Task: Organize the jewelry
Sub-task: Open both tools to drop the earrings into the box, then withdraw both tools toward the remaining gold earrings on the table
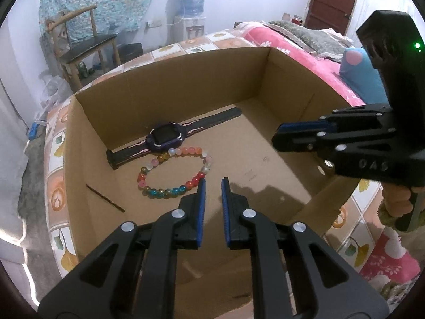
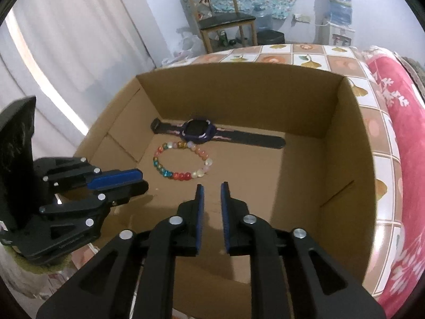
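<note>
The left gripper [image 1: 212, 183] hangs over the near part of the cardboard box [image 1: 170, 63], its black plastic arms ending in flat blue ribbed pads set slightly apart with nothing between them; the right gripper [image 2: 212, 188] is built the same, also a little parted and holding nothing, above the box floor. Just beyond both sets of tips lies the bracelet [image 1: 174, 172], a ring of glossy round beads in red, teal, amber, pink and milky white, flat on the matte brown floor of the box; behind it, touching the beads at the far side, lies the watch [image 1: 166, 137], a dark squarish face with a purple bezel and a long flat black strap, close along the box's back wall. The left view shows the right gripper from the side over the box's right wall, a green light on its body, and a pink quilt [image 1: 292, 50] beyond the box; the right view shows white curtains [image 2: 66, 53] and a wooden chair [image 2: 223, 18] behind the box; the box stands on a glossy tile-patterned tablecloth [image 2: 313, 53].
</note>
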The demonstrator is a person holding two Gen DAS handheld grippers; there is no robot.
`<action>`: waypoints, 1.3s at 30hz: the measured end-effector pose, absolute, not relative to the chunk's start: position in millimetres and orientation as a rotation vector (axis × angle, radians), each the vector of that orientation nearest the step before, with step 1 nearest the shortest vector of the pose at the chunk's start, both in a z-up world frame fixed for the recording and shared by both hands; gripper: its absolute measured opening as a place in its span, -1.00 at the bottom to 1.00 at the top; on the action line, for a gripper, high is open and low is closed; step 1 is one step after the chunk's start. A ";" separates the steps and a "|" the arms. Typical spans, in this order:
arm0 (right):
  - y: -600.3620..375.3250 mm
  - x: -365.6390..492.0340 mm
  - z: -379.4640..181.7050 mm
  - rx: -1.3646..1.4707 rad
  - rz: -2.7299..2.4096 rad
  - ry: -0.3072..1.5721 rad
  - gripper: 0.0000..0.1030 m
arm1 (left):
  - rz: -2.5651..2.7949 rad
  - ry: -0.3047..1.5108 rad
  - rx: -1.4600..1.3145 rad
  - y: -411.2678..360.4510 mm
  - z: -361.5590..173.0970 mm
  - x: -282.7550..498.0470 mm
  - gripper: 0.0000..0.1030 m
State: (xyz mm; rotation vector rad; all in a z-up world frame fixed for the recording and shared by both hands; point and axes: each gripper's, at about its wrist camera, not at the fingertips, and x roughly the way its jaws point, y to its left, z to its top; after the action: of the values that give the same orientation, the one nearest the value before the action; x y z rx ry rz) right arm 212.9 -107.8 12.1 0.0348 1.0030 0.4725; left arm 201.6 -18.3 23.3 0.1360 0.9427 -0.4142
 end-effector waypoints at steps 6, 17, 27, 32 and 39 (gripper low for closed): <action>-126.6 208.9 24.0 0.090 0.448 0.951 -0.45 | -0.394 0.912 0.120 -9.8 29.9 199.5 -0.50; -177.7 157.8 71.0 0.207 0.427 0.759 -0.28 | -0.394 0.723 0.073 13.0 79.0 152.7 -0.18; -187.7 84.5 55.5 0.193 0.494 0.763 -0.21 | -0.527 0.723 0.099 15.8 74.6 72.5 0.07; -176.5 73.6 19.2 0.206 0.508 0.870 -0.21 | -0.570 0.816 0.099 -0.9 43.2 59.2 0.07; -157.5 79.3 -17.3 0.189 0.505 0.954 -0.22 | -0.543 0.870 0.155 -31.5 1.1 68.1 0.05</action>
State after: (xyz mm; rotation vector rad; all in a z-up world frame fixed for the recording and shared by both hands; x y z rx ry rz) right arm 79.3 -157.5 -17.3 0.1893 0.9543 0.5055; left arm 68.1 -31.5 1.1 0.1547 0.8697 -0.5431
